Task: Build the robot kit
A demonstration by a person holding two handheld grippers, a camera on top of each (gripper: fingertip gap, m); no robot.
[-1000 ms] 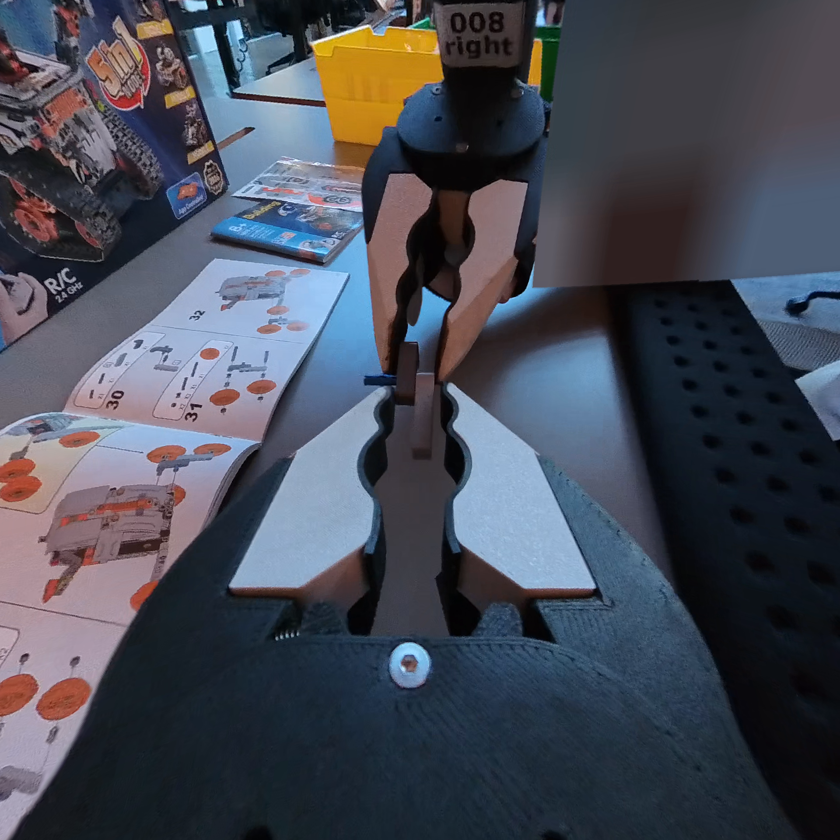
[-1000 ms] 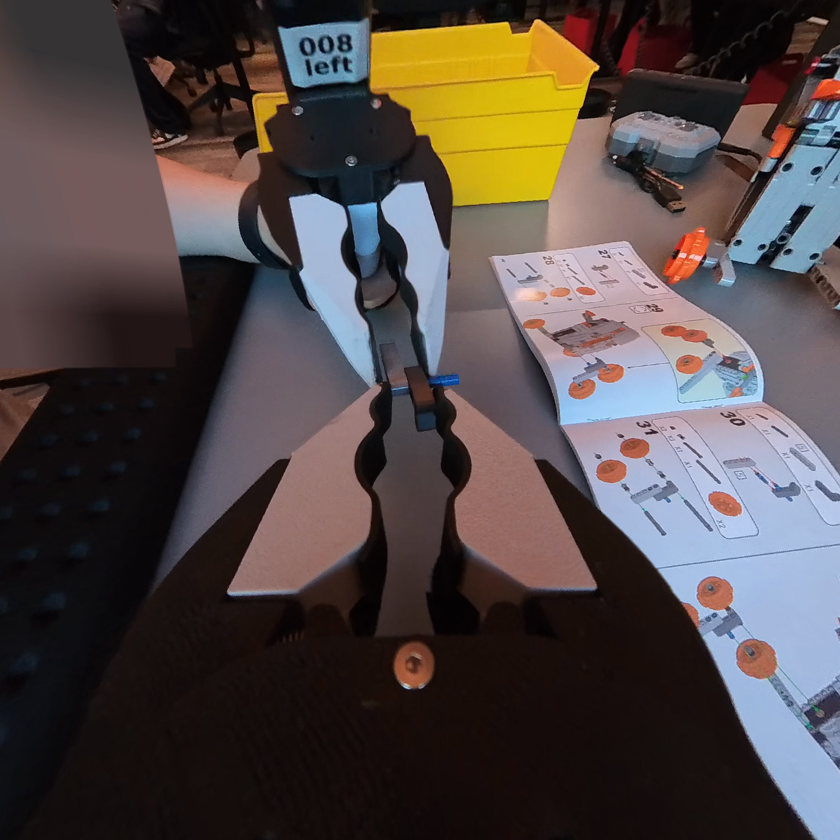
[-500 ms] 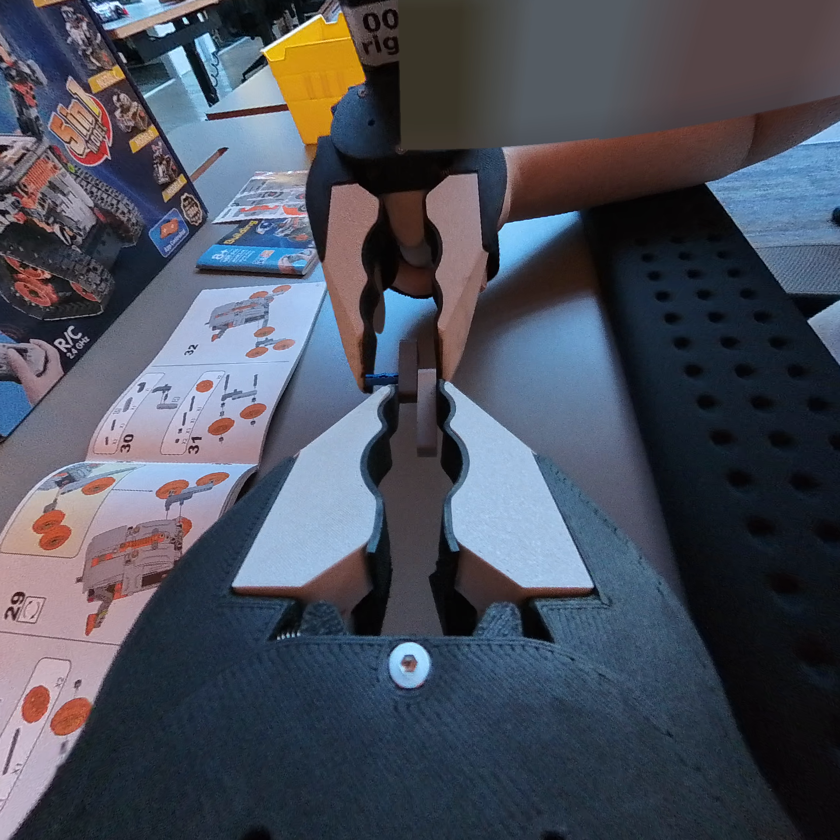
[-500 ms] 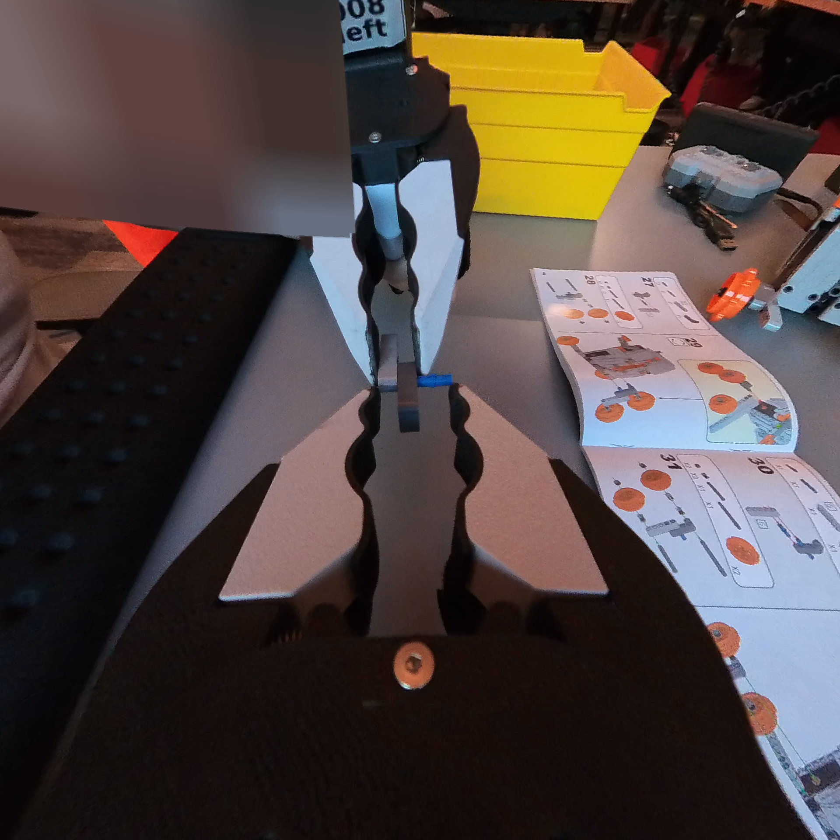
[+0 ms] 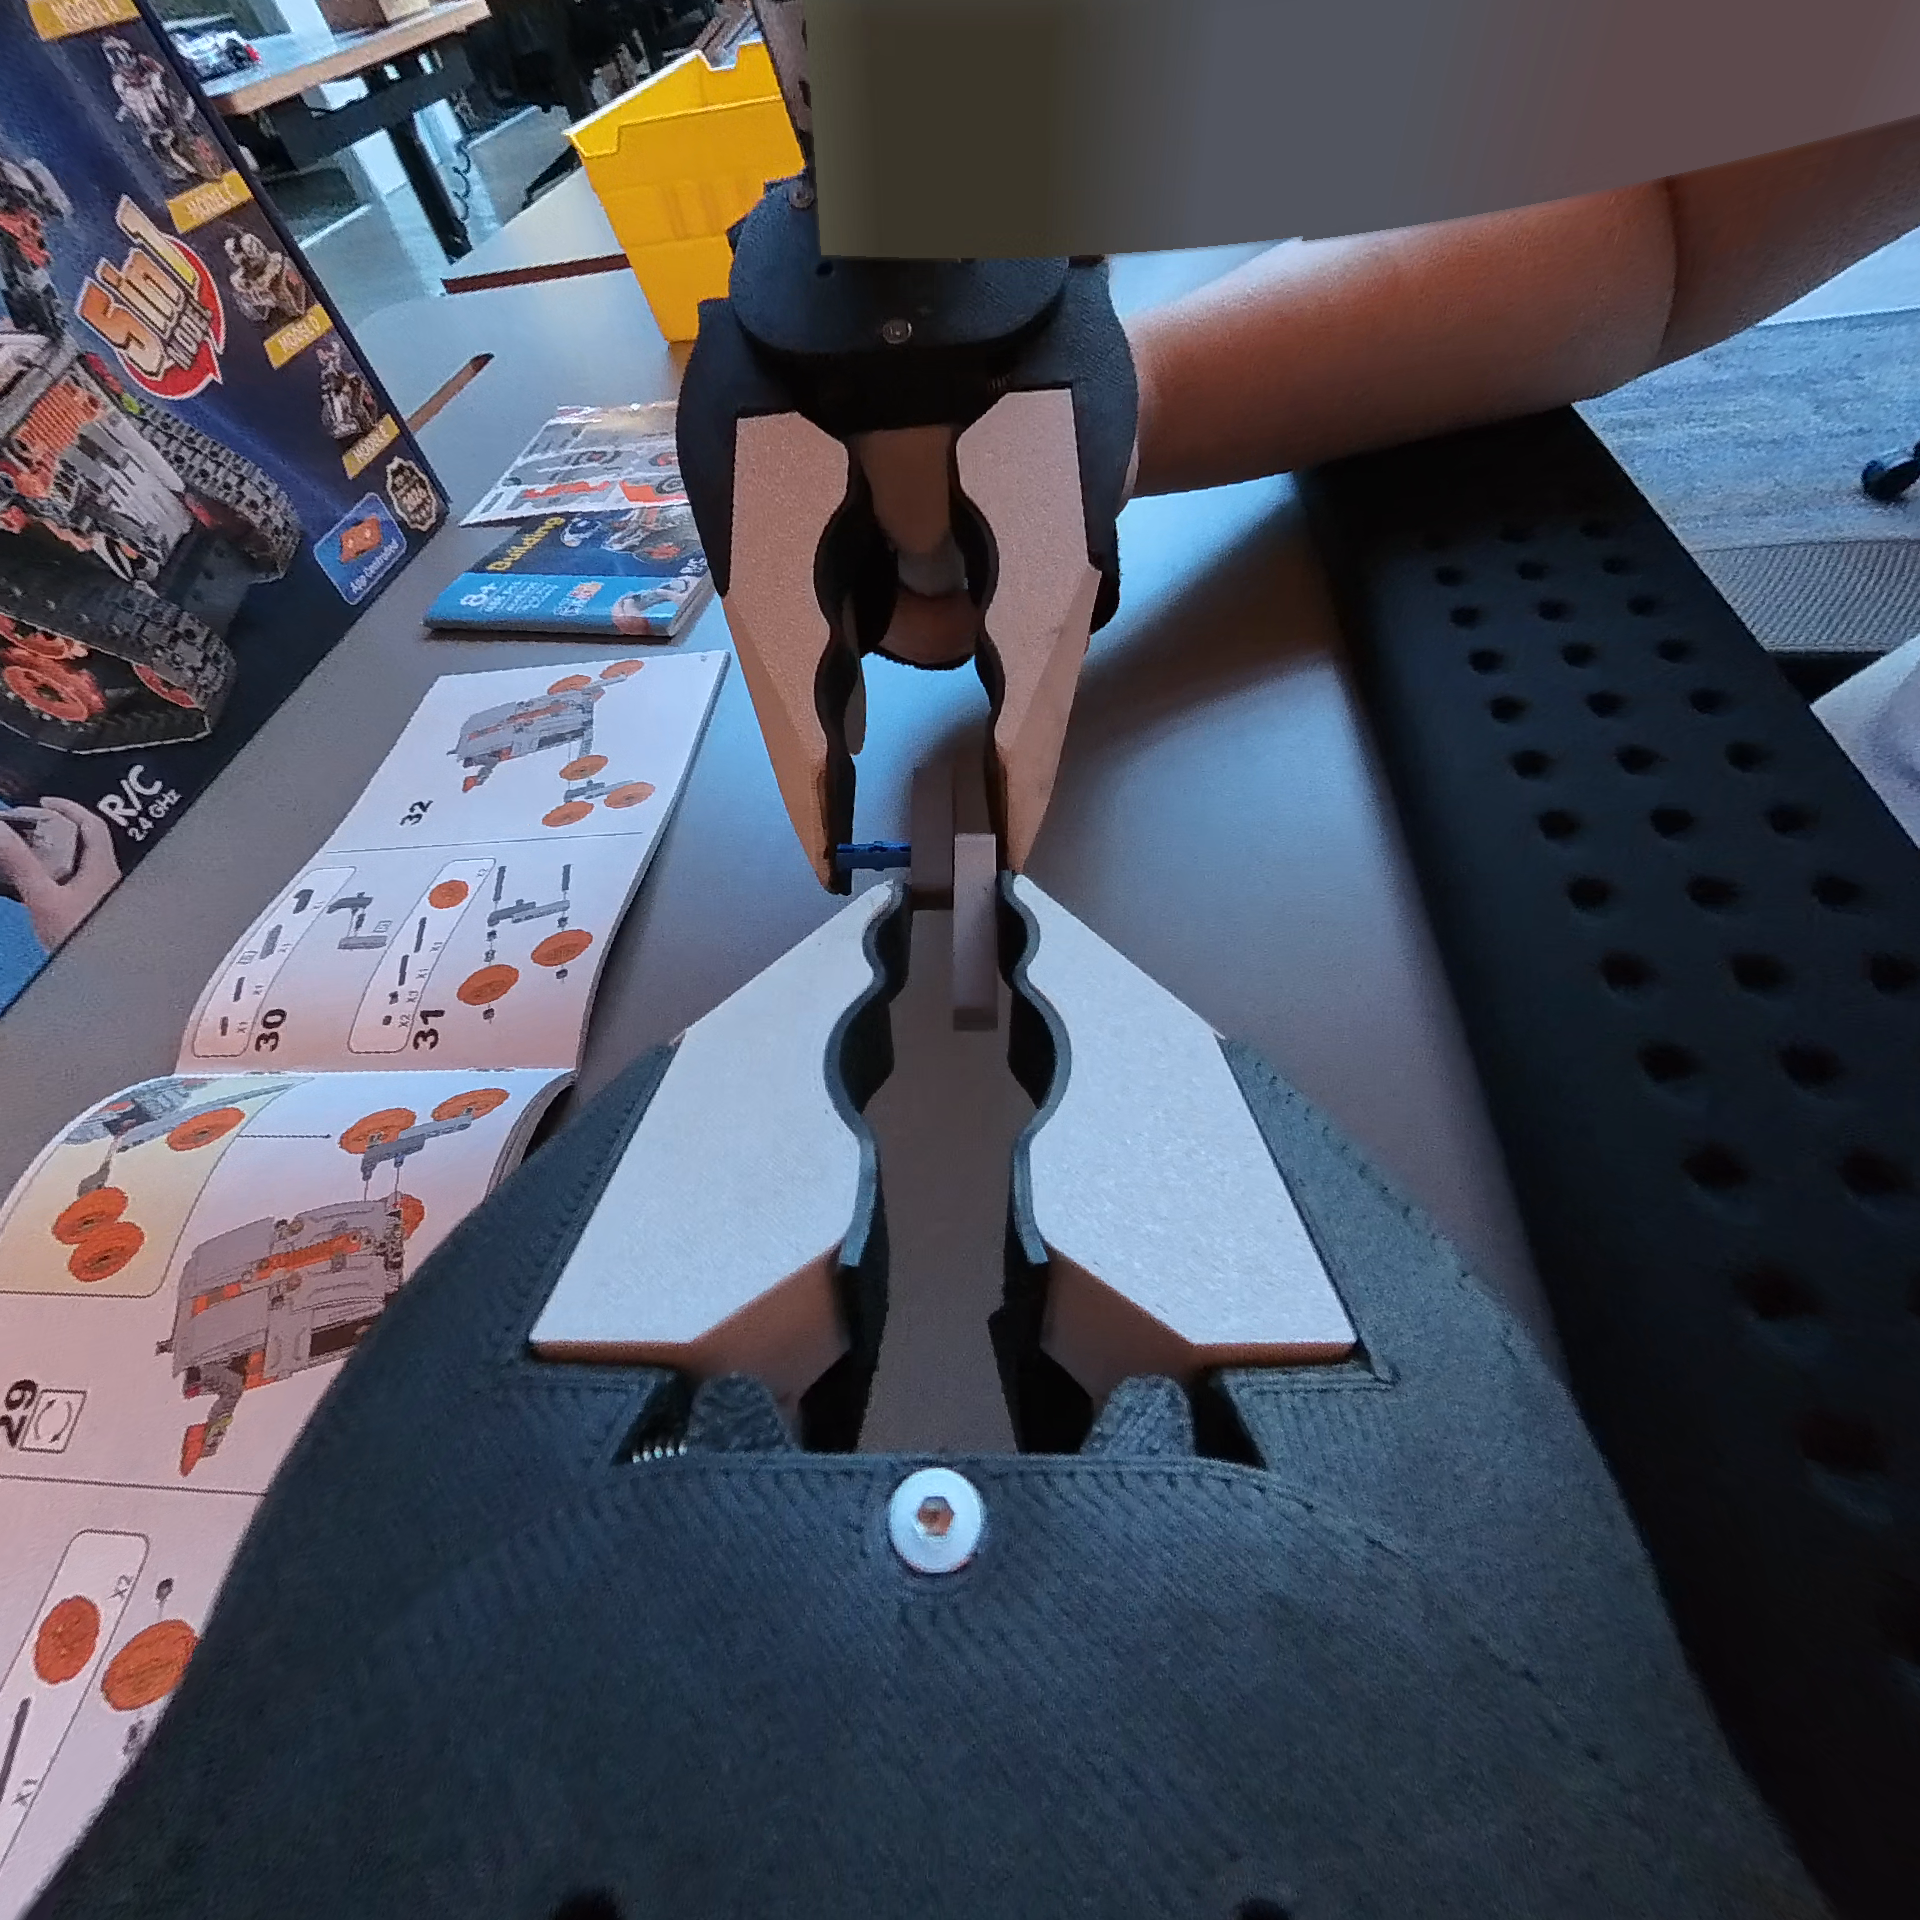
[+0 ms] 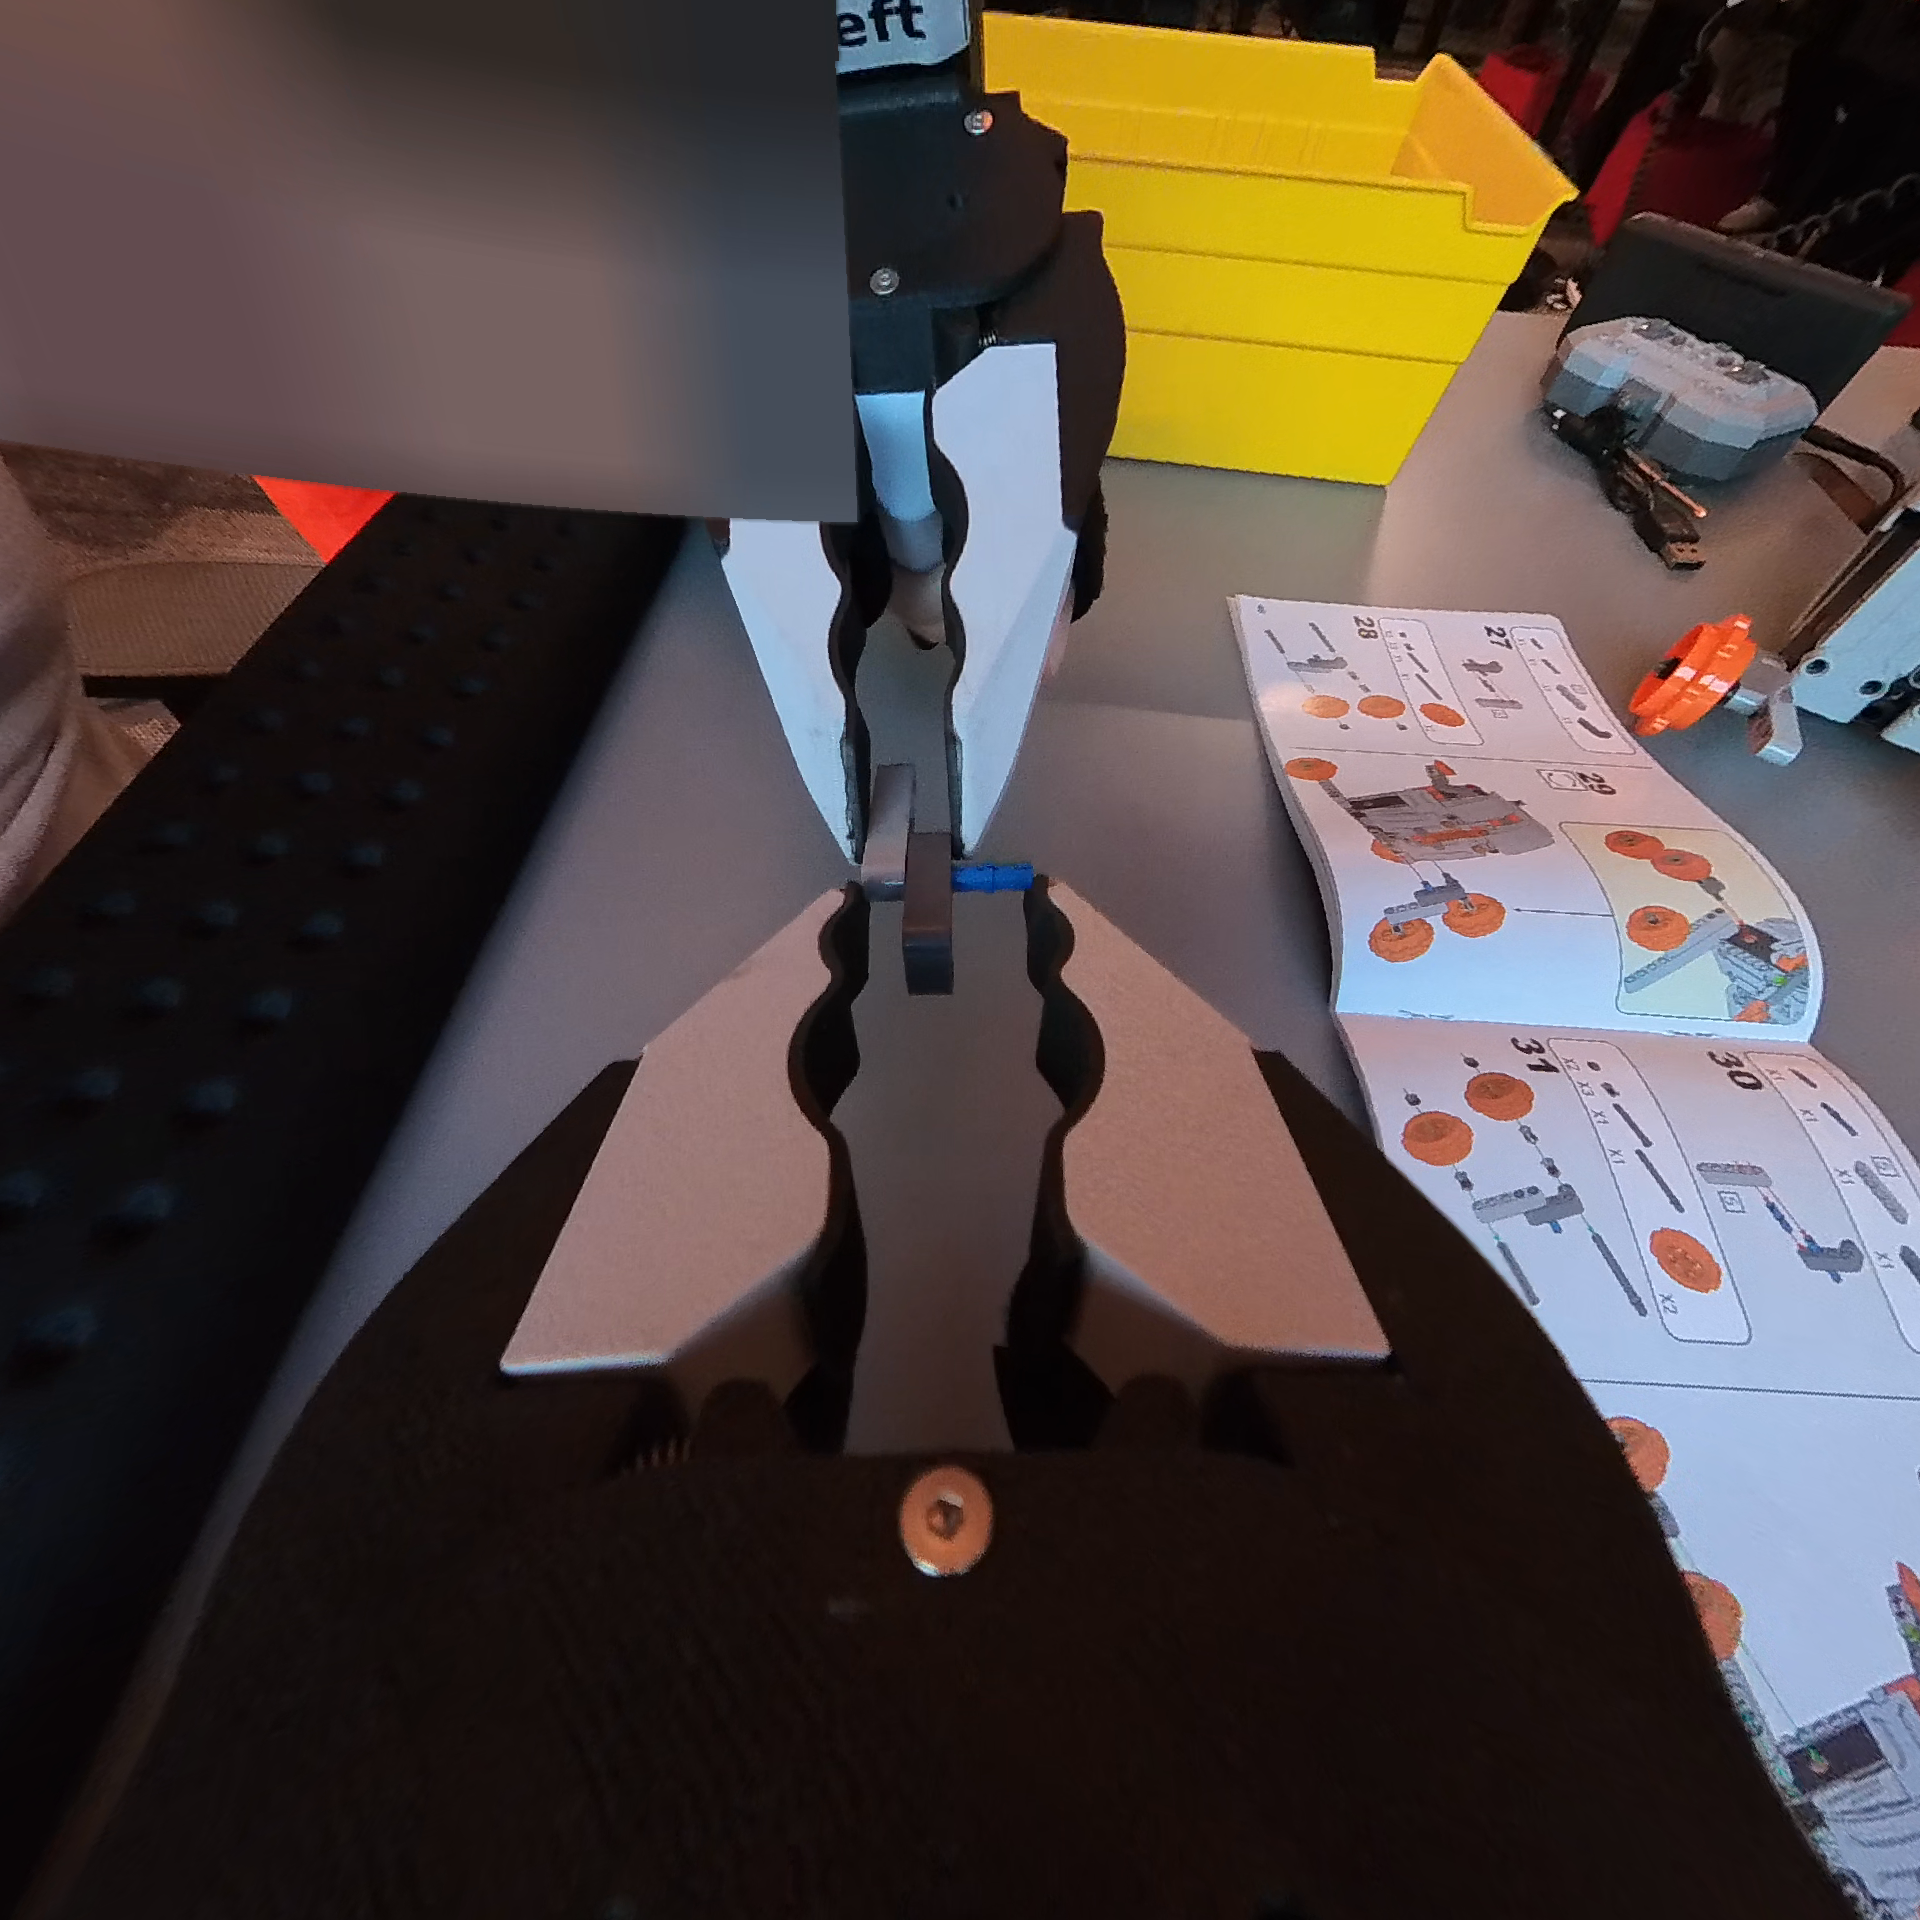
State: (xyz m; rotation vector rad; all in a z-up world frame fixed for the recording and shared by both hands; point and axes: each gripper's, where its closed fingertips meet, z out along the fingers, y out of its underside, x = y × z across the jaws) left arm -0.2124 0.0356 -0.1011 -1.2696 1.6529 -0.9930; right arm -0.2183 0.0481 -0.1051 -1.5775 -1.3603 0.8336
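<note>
An open instruction booklet (image 5: 436, 914) lies on the grey desk (image 5: 1195, 831) at the left. Beside it, the left claw (image 5: 951, 894) and right claw (image 6: 940, 899) meet tip to tip over the desk. Each is nearly closed on one of two flat grey pieces, light (image 5: 975, 925) and dark (image 6: 928, 925), joined by a blue pin (image 6: 992, 878).

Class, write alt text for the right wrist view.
Two grippers meet tip to tip over a grey table: the right gripper and left gripper pinch grey beams joined by a blue pin. An instruction booklet lies open alongside.
</note>
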